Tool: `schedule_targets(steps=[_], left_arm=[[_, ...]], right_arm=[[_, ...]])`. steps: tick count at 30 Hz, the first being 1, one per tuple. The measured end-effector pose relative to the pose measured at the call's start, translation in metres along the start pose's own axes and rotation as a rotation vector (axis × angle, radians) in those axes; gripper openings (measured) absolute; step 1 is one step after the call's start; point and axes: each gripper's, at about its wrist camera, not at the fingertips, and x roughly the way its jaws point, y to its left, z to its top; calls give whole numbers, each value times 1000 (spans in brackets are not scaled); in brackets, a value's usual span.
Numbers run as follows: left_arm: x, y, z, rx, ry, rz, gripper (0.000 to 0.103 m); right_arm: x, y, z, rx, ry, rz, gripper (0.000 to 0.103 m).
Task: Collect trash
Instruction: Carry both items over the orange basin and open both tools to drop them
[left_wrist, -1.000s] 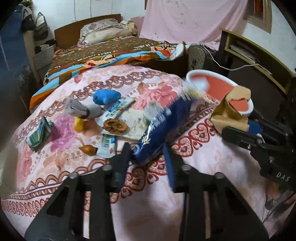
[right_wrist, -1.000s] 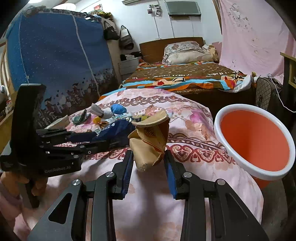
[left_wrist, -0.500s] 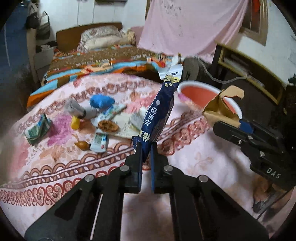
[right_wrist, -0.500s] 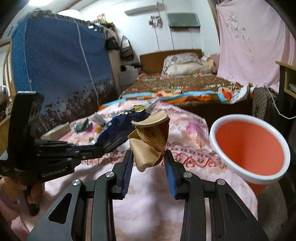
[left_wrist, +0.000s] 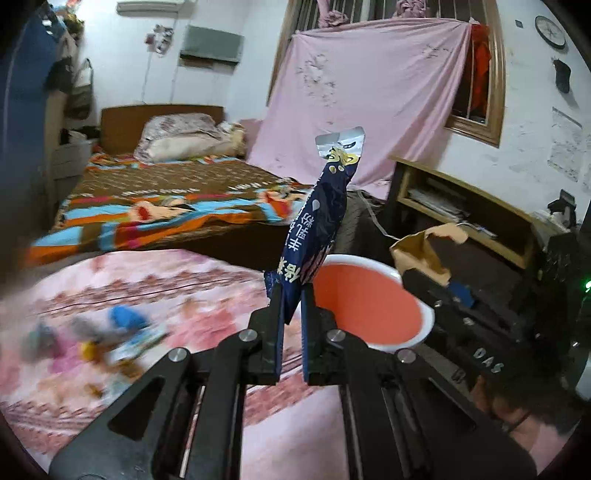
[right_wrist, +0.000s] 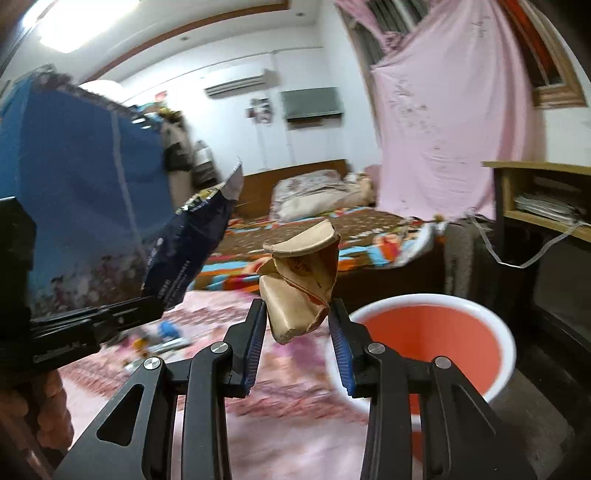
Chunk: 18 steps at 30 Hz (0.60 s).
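left gripper (left_wrist: 291, 295) clenched on navy foil wrapper (left_wrist: 317, 229) by its lower end, upright beside orange bin (left_wrist: 369, 306). right gripper (right_wrist: 297, 321) grasps crumpled brown paper (right_wrist: 299, 280). both look light, floppy; foil likely slippery.

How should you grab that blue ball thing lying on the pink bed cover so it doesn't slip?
The blue lump is blurred here, so this is a guess. It looks rounded and squashy and lies flat on the bed cover. Come from straight above with the jaws wide, and pinch it across its narrow middle. Litter lies close on its left, so its right side looks freer.
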Motion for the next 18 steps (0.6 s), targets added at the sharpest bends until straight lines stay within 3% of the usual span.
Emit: schedule_targets(steps=[3, 9, 18], left_arm=[[27, -14, 9, -12, 46, -39, 0], [89, -32, 10, -81, 223, -55, 0], [133, -36, -1, -136, 360, -46, 0]], right_arm=[[17, -24, 3, 50, 53, -55, 34], [36, -63, 0, 133, 132, -112, 36], [50, -86, -9, 177, 204, -146, 47]])
